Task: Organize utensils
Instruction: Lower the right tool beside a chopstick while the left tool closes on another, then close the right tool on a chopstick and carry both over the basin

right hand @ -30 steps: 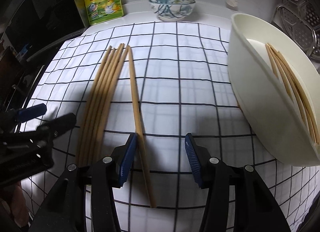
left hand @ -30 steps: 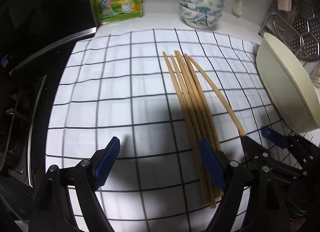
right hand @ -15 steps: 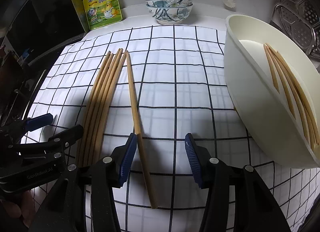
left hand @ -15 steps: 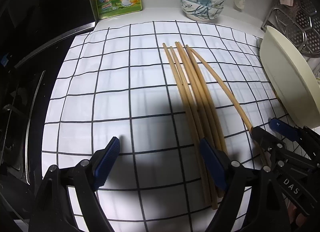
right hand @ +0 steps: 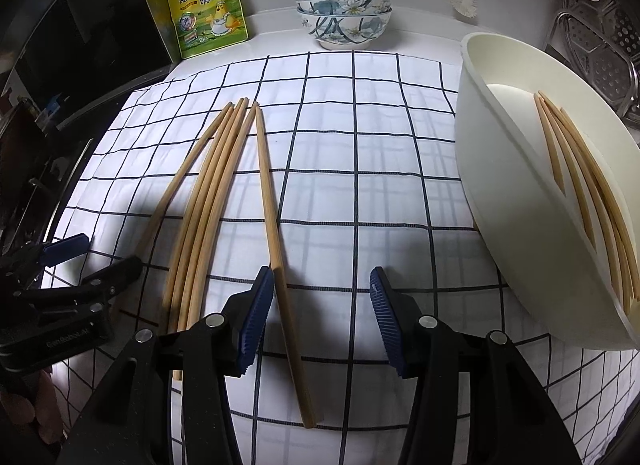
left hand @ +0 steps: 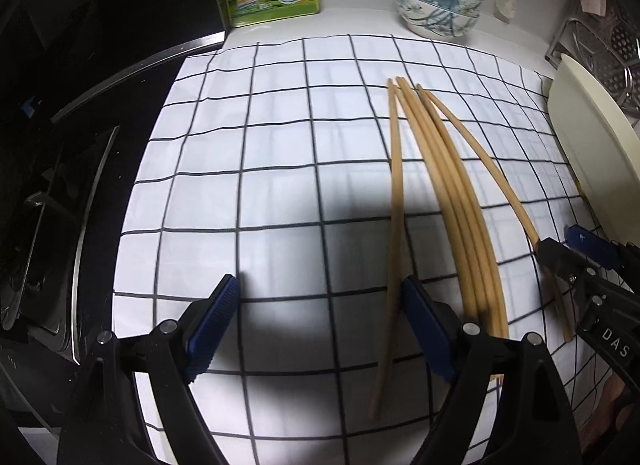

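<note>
Two grippers hover, jaws parted, clasping nothing.
Left gripper (left hand: 318, 329) gapes wide; right gripper (right hand: 322, 319) straddles one chopstick (right hand: 276, 241) on the checked cloth (right hand: 360, 153); white basin (right hand: 500, 193) cut off right.

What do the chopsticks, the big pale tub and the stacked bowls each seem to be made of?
Chopsticks: probably bamboo or wood; tan, matte.
Tub: likely plastic; plain cream, smooth, dull sheen.
Stacked bowls: probably glazed ceramic; glossy white with blue flower painting.

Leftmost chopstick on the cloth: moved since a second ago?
Yes. The leftmost chopstick has swung away from the other four, its near end now lying further left across the checked cloth.
</note>
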Demonstrator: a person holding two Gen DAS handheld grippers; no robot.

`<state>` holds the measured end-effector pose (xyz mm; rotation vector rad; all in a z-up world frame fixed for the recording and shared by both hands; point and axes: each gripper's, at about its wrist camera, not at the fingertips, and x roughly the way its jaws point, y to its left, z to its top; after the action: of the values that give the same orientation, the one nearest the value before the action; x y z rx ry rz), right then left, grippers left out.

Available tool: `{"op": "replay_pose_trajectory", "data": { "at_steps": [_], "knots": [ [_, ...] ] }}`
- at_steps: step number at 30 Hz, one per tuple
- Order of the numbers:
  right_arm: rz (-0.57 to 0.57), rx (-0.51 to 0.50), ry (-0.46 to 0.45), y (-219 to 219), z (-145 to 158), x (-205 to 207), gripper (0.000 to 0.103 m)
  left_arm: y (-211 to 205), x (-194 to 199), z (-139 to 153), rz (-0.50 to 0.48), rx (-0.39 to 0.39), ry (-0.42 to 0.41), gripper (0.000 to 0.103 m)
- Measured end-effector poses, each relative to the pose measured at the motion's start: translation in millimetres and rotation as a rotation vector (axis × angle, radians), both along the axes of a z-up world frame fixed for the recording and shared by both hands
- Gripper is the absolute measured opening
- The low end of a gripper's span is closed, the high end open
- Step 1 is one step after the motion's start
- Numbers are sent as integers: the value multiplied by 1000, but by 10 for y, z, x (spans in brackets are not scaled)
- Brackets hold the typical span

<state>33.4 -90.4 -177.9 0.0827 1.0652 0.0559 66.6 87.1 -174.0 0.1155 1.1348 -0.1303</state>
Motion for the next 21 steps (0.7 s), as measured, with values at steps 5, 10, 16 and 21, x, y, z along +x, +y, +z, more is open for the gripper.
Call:
{"op": "replay_pose_trajectory", "data": {
  "at_steps": [5, 10, 16, 21],
  "knots": [
    [16, -4, -5, 60, -5, 77, 48, -76, 144, -7, -5, -7, -19, 81],
    [36, -61, -2, 147, -40, 170, 48, -154, 286, -15, -4, -22, -30, 80],
    [60, -71, -15, 200, -59, 204, 48, -234, 325, 31, -20, -25, -51, 55],
    [94, -76, -26, 250, -52, 218, 27, -278, 306, 63, -40, -31, -57, 18]
  ]
}}
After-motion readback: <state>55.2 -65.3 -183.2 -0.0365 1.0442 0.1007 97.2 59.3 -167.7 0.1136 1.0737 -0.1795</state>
